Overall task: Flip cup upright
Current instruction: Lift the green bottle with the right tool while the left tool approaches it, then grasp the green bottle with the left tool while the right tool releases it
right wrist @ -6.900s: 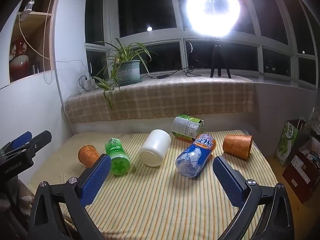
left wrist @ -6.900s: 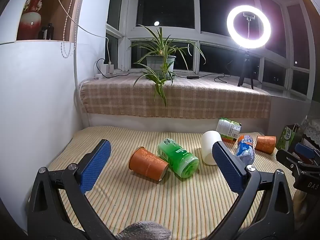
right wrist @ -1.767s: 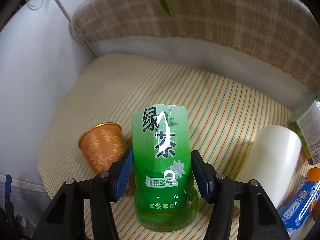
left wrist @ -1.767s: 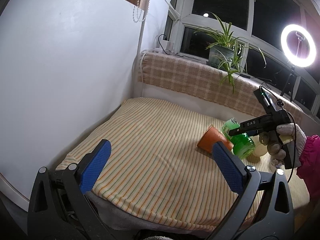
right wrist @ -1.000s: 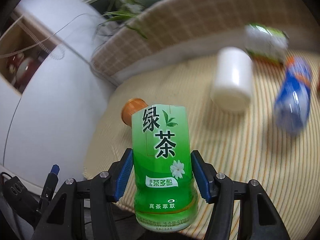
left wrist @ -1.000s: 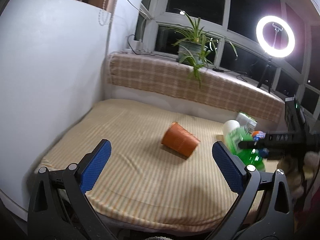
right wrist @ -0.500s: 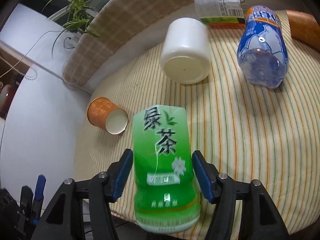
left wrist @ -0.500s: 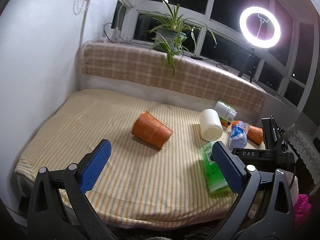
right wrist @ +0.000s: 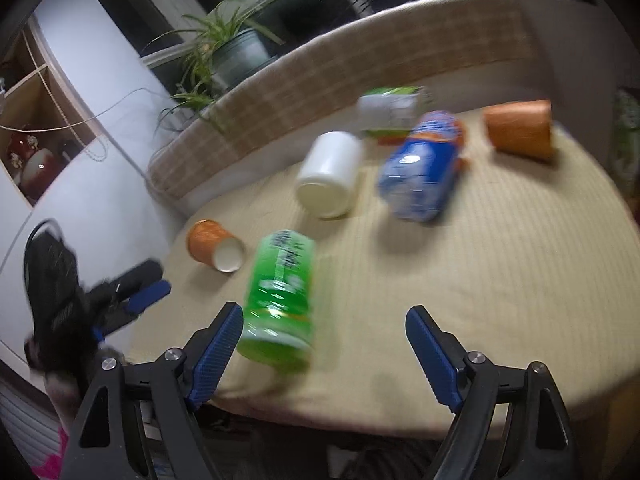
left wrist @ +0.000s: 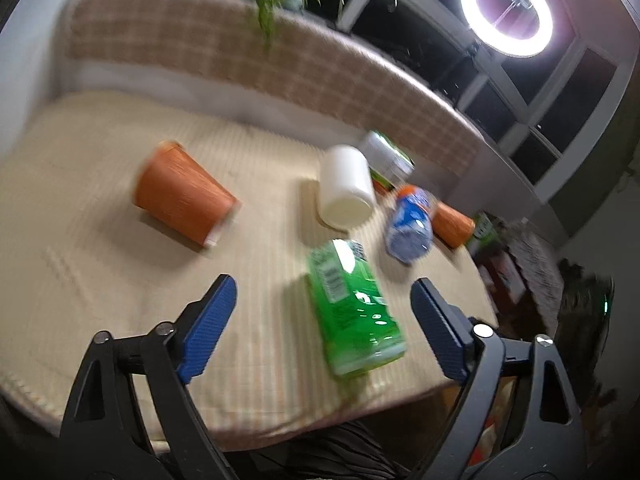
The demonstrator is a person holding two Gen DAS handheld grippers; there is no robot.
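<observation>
A green tea bottle (right wrist: 280,296) (left wrist: 352,312) stands on end near the front edge of the striped table (right wrist: 500,260), blurred by motion. My right gripper (right wrist: 324,314) is open; the bottle is just beyond its left finger, free of the pads. My left gripper (left wrist: 322,286) is open too and holds nothing, with the bottle ahead between its fingers. An orange paper cup (left wrist: 182,200) (right wrist: 214,246) lies on its side at the left. The left gripper (right wrist: 132,292) also shows at the left edge of the right wrist view.
A white cup (right wrist: 330,174), a blue bottle (right wrist: 424,168), a green carton (right wrist: 390,110) and a second orange cup (right wrist: 520,134) all lie on their sides further back. A checked ledge with a plant (right wrist: 224,52) runs behind. A ring light (left wrist: 506,10) glares.
My right gripper has opened and let go of the green bottle, which now stands on the table. Both cameras have swung; the left one is closer to the bottle.
</observation>
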